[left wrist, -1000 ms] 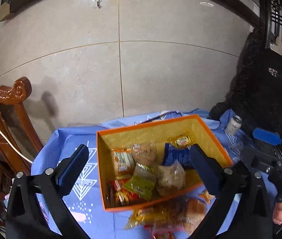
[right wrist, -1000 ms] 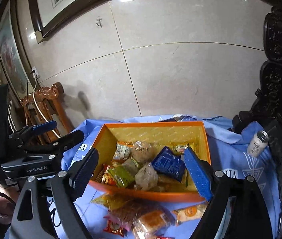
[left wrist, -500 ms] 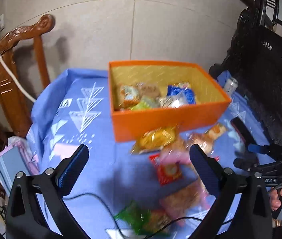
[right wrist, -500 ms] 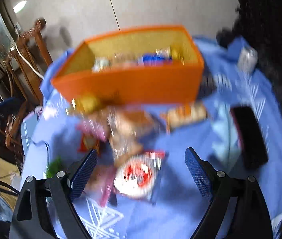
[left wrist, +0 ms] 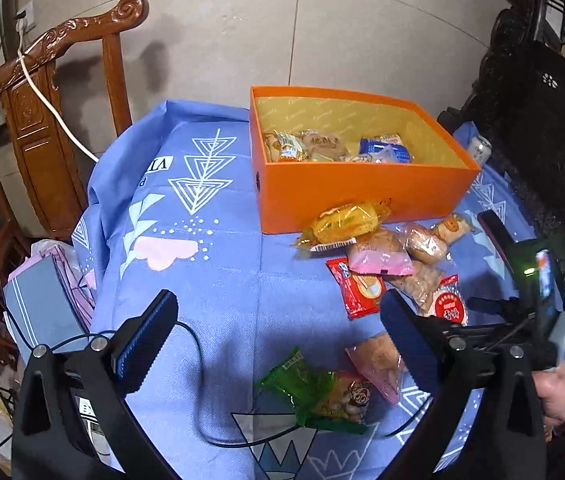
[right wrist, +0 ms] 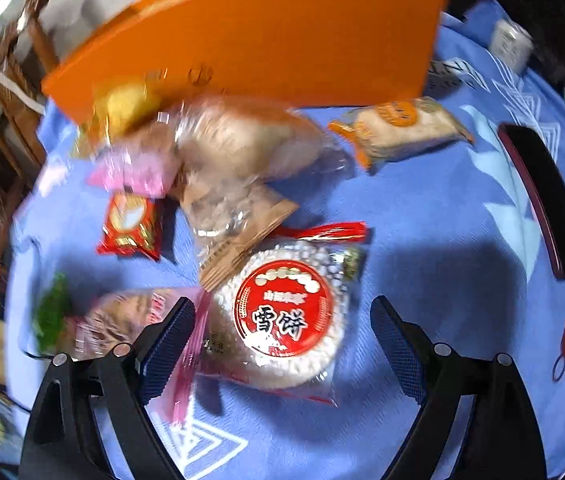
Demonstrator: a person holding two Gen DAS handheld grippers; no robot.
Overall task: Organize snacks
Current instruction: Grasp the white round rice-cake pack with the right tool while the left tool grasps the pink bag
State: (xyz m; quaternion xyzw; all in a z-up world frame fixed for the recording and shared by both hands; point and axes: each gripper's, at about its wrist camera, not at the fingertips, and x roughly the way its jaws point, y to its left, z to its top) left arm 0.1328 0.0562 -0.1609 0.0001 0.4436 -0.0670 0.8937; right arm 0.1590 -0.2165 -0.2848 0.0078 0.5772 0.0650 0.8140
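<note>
Right gripper nearer, fingers wide apart and empty, straddling round rice-cracker pack flat on tabletop near orange box; left gripper also wide open, empty, off left.

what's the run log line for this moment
phase: reaching | right gripper: open above rice cracker pack | left gripper: open, empty | orange box: partly filled
</note>
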